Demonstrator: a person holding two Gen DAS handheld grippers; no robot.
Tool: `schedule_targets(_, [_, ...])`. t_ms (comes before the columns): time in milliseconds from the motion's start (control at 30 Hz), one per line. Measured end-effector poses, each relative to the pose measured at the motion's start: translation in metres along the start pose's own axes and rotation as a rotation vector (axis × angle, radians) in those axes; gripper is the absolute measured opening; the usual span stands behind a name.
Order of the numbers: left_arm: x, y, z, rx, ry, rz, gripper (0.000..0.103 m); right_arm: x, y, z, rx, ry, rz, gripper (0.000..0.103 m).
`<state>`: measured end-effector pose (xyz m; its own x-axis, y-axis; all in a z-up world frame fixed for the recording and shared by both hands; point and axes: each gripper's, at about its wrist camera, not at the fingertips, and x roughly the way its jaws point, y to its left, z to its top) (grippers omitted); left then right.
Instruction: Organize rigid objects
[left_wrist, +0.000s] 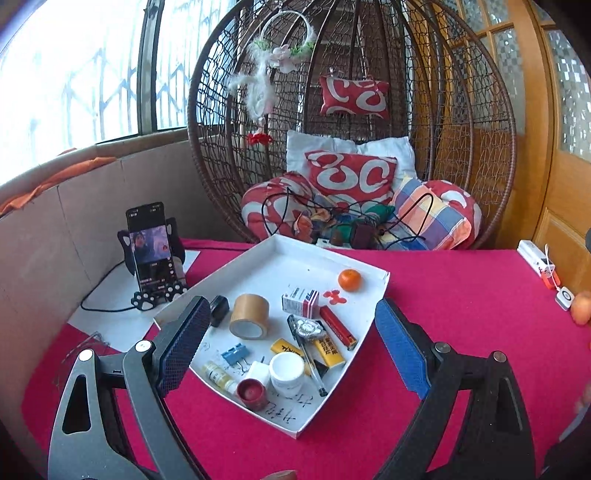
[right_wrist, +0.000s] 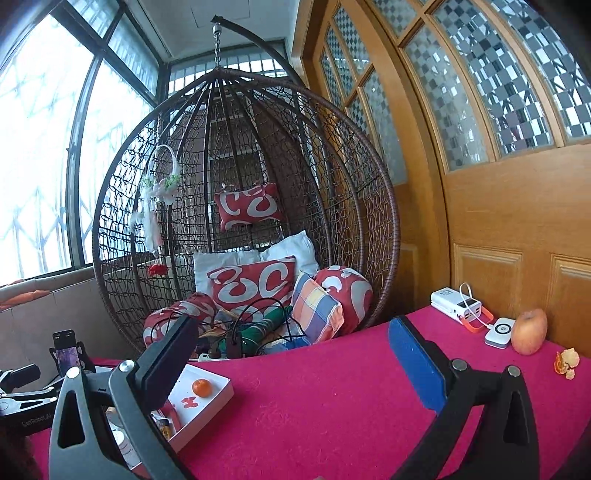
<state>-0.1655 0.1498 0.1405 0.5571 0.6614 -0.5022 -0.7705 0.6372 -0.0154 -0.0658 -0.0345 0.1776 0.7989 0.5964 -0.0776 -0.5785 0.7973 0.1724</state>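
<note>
Left wrist view shows the left gripper (left_wrist: 291, 332) wide open and empty above the white tray (left_wrist: 266, 258) full of small things. The right gripper (right_wrist: 291, 365) is open and empty too. Come down slowly on one item, like the tape roll (left_wrist: 249, 315).

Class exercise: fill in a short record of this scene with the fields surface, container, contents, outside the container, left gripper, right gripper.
surface: red tablecloth
container: white tray
contents: tape roll, tangerine, red lighter, white jar, pen
outside the container: apple, power bank, phone on stand
left gripper: open, empty
right gripper: open, empty
</note>
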Motion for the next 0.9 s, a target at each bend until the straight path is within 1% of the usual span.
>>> schedule_targets(100, [0.004, -0.002, -0.008, -0.005, 0.074, 0.001, 0.091, -0.007, -0.004, -0.01, 0.003, 0.02, 0.001, 0.103])
schedule_targets(133, [0.004, -0.003, -0.011, -0.007, 0.086, 0.004, 0.091, -0.009, -0.004, -0.013, -0.002, 0.038, -0.003, 0.103])
schedule_targets(267, [0.0, -0.006, -0.018, 0.0, 0.096, 0.014, 0.091, -0.024, -0.004, -0.025, -0.009, 0.108, 0.006, 0.103])
schedule_targets(400, [-0.001, -0.007, -0.025, -0.004, 0.126, -0.016, 0.091, -0.031, -0.006, -0.031, -0.019, 0.122, 0.016, 0.103])
schedule_targets(633, [-0.016, -0.007, -0.03, 0.002, 0.108, -0.007, 0.091, -0.034, -0.015, -0.033, 0.037, 0.139, 0.026, 0.103])
schedule_targets(800, [-0.023, -0.004, -0.028, -0.007, 0.079, 0.048, 0.091, -0.04, -0.016, -0.033, 0.044, 0.134, 0.03, 0.103])
schedule_targets(900, [-0.027, -0.002, -0.028, -0.016, 0.069, 0.034, 0.091, -0.045, -0.016, -0.031, 0.045, 0.121, 0.031, 0.103])
